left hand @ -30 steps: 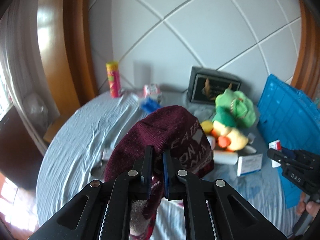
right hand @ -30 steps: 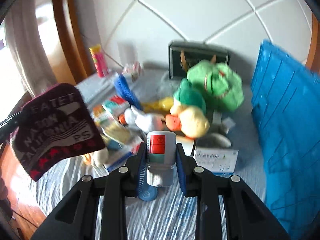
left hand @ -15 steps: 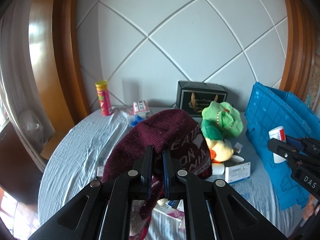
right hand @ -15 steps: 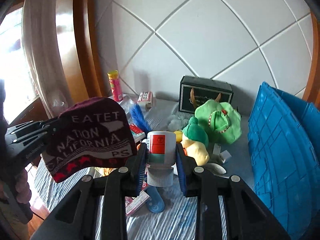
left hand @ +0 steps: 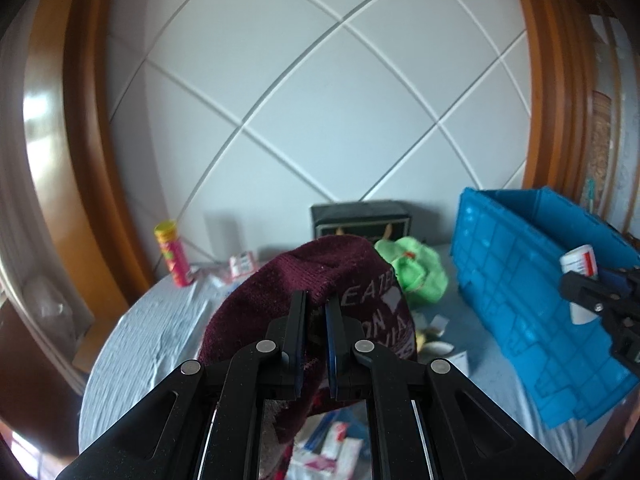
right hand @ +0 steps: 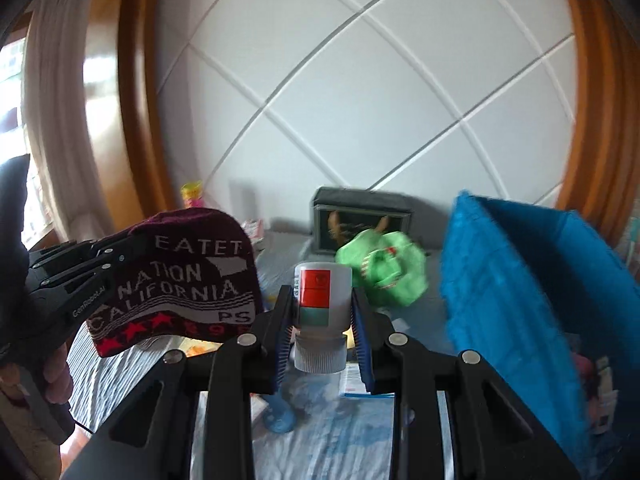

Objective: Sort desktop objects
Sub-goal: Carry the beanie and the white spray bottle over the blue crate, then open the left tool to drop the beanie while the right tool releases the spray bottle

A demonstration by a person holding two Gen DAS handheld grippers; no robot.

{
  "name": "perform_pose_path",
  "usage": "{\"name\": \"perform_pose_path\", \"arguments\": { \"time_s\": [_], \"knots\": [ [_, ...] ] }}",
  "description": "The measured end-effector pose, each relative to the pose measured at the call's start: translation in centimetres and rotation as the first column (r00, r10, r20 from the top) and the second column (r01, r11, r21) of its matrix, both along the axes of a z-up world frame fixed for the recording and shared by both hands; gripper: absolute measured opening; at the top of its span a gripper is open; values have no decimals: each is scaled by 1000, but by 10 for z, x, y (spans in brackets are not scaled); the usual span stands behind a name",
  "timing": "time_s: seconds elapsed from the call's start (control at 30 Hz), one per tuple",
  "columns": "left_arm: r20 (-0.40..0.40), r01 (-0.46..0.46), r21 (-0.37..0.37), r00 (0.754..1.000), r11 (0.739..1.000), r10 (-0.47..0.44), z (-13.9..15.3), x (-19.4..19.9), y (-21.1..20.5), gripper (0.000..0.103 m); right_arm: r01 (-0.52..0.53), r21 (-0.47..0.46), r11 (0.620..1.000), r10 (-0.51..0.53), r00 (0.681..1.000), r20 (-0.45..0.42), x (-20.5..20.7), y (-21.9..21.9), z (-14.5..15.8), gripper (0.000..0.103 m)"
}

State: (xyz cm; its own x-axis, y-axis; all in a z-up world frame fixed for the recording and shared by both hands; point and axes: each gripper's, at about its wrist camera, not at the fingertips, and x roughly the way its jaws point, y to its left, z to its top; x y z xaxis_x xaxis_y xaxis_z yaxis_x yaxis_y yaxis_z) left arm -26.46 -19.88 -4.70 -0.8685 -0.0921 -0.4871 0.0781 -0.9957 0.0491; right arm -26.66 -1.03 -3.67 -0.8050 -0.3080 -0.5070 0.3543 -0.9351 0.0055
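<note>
Coarse maroon knit on the beanie (left hand: pixel 320 280); glossy white plastic on the bottle (right hand: pixel 322 300); ribbed blue plastic crate (left hand: pixel 520 280); fuzzy green plush (right hand: pixel 384 276); wrinkled pale cloth over the bench (left hand: pixel 152 340); polished wood frame (left hand: pixel 84 120).

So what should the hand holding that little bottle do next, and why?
Probably carry the bottle rightward over the blue crate and let go. The right gripper grips it in mid-air, and the crate stands open just to its right.
</note>
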Motion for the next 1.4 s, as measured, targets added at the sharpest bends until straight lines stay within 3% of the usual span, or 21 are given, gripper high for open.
{"name": "perform_pose_path", "arguments": {
  "time_s": [0.13,0.47,0.77,0.97,1.17,1.4],
  "knots": [
    [-49,19,-28,999,999,-21,23,-12,54,8,66,-14,998,-67,997,-39,6,46,24,28],
    [-196,12,-7,980,1000,-13,100,-44,239,8,154,-10,988,-154,979,-132,14,257,73,28],
    [-208,146,-27,967,989,-148,146,-53,411,8,229,0,973,-228,970,-79,9,422,87,28],
    [-6,255,-23,967,967,-255,105,-55,489,8,265,-4,964,-265,964,16,-7,486,60,28],
    [201,309,28,930,951,-308,40,-45,517,8,252,6,968,-252,964,81,-15,498,23,28],
    [217,252,5,944,968,-247,14,-25,515,8,219,10,976,-218,966,135,-23,496,-10,28]
  ]
}}
